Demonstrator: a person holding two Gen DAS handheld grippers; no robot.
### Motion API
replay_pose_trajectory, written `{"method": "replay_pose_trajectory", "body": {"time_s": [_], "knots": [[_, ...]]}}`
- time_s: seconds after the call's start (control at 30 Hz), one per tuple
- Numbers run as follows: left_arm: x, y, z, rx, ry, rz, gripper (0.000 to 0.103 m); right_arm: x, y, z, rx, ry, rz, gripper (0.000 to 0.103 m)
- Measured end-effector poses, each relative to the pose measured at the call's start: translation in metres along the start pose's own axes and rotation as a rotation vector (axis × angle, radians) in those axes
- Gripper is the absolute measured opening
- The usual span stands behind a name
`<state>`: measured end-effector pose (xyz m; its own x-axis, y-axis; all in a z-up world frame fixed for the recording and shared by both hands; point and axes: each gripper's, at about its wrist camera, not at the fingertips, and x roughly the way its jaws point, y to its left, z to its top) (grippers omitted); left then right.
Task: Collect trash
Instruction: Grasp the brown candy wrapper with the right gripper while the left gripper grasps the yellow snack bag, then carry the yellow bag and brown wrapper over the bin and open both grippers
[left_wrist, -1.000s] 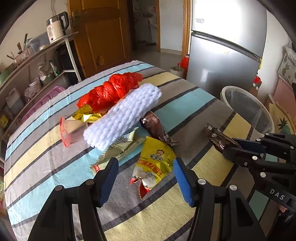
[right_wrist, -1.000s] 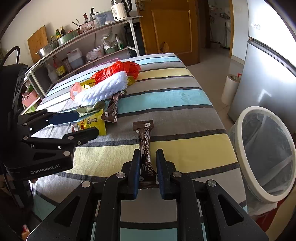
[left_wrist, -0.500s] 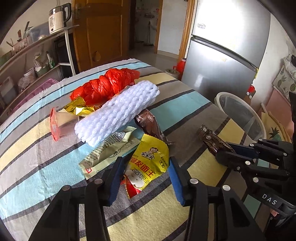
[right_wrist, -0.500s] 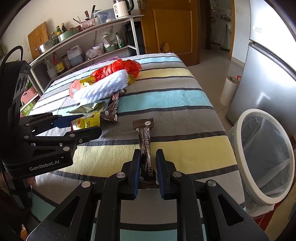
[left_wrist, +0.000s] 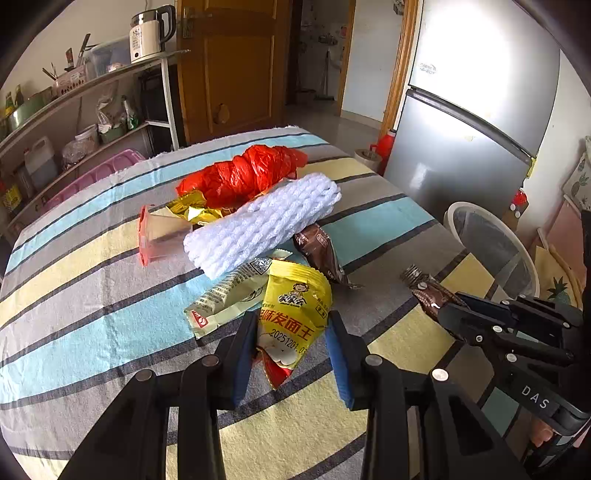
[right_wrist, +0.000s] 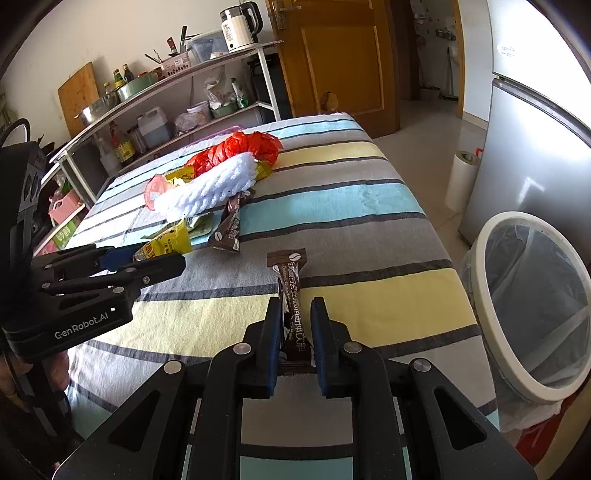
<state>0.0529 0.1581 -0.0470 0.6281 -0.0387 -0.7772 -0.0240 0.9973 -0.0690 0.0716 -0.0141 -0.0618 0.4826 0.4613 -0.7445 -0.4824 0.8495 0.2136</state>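
Trash lies on a striped tablecloth (left_wrist: 92, 295): a red plastic bag (left_wrist: 240, 175), a white foam net (left_wrist: 262, 225), a gold wrapper (left_wrist: 188, 210), a pale green packet (left_wrist: 225, 299), a brown packet (left_wrist: 319, 254) and a yellow snack packet (left_wrist: 291, 314). My left gripper (left_wrist: 291, 354) is open with its jaws either side of the yellow packet's near end. My right gripper (right_wrist: 293, 332) is shut on a brown coffee stick wrapper (right_wrist: 290, 291), seen also in the left wrist view (left_wrist: 428, 293).
A white-rimmed bin (right_wrist: 532, 310) with a clear liner stands on the floor off the table's right edge, below a silver fridge (left_wrist: 476, 122). A shelf rack (right_wrist: 166, 96) with a kettle and bottles runs behind the table. A wooden door (left_wrist: 232, 62) is at the back.
My left gripper has moved forward over the table and narrowed, so its jaws now straddle the yellow packet. The right gripper keeps the coffee stick wrapper and has barely moved.
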Motion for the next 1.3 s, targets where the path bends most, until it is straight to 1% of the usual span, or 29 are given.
{"method": "replay_pose_trajectory", "body": {"time_s": [0.1, 0.47, 0.73, 0.9, 1.03, 1.13, 1.2, 1.3], "knots": [[-0.009, -0.007, 0.000, 0.012, -0.018, 0.016, 0.038, -0.003, 0.000, 0.000, -0.003, -0.012, 0.006, 0.016], [-0.032, -0.028, 0.008, 0.018, -0.061, 0.005, 0.038, -0.031, -0.010, 0.002, 0.016, -0.086, 0.013, 0.015], [-0.040, -0.049, 0.020, 0.064, -0.088, -0.021, 0.038, -0.057, -0.026, 0.007, 0.050, -0.155, -0.012, 0.015], [-0.037, -0.071, 0.029, 0.099, -0.096, -0.044, 0.038, -0.076, -0.048, 0.009, 0.084, -0.194, -0.058, 0.015], [-0.032, -0.096, 0.039, 0.125, -0.096, -0.087, 0.038, -0.090, -0.070, 0.008, 0.118, -0.214, -0.102, 0.015], [-0.028, -0.118, 0.046, 0.142, -0.100, -0.133, 0.038, -0.101, -0.090, 0.005, 0.143, -0.223, -0.142, 0.015], [-0.023, -0.136, 0.051, 0.168, -0.108, -0.154, 0.038, -0.108, -0.103, 0.003, 0.159, -0.227, -0.171, 0.015], [-0.014, -0.164, 0.058, 0.204, -0.099, -0.194, 0.038, -0.115, -0.124, 0.001, 0.185, -0.230, -0.212, 0.015]]}}
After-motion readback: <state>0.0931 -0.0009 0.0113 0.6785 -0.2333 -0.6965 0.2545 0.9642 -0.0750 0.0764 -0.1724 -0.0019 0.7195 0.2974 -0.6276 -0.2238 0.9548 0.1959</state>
